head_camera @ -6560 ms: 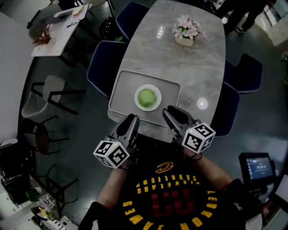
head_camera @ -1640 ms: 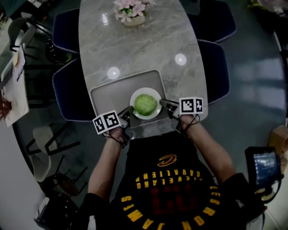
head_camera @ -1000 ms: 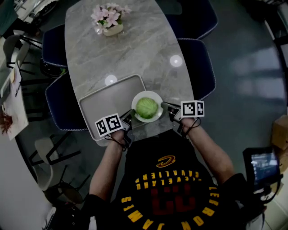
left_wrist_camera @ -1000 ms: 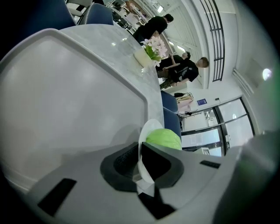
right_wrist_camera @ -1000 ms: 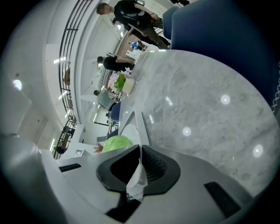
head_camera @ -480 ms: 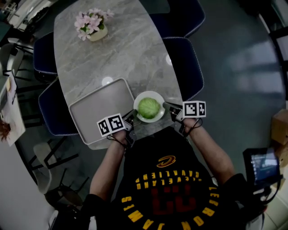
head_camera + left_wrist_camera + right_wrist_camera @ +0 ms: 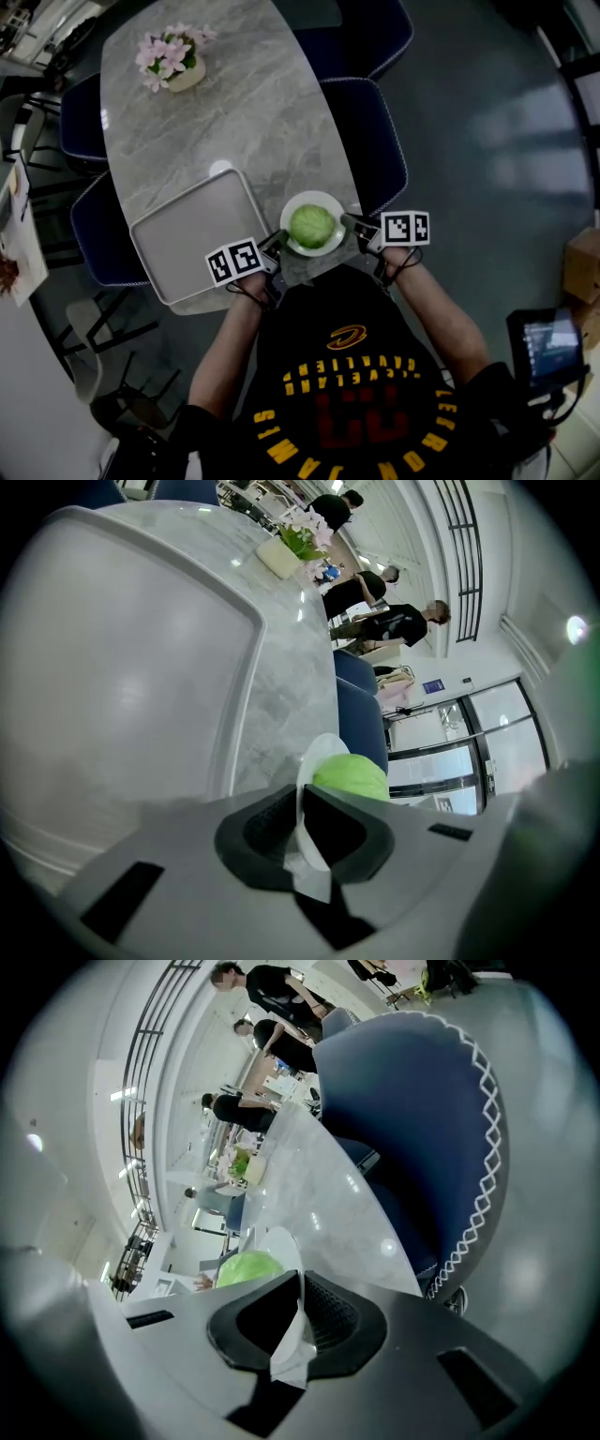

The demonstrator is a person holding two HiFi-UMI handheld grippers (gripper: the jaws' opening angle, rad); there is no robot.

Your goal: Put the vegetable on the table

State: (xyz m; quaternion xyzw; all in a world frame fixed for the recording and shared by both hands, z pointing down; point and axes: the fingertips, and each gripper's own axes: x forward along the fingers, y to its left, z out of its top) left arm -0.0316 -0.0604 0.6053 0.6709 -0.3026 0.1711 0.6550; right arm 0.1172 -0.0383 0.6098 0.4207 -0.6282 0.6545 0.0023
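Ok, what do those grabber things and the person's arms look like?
Each hand carries a grey gripper with two black, ribbed jaw pads: the left gripper and the right gripper. Each has a white cube printed with black square markers. Thin dark cords loop by the wrists. The person wears a black short-sleeved T-shirt with yellow and red lettering.

Plate (image 7: pixel 315 198) with cabbage (image 7: pixel 312 225): formerly at tray (image 7: pixel 192 234) centre, now off it, beside its right edge. Left gripper (image 7: pixel 275 246) and right gripper (image 7: pixel 352 223), formerly clear, now clamp plate rim.
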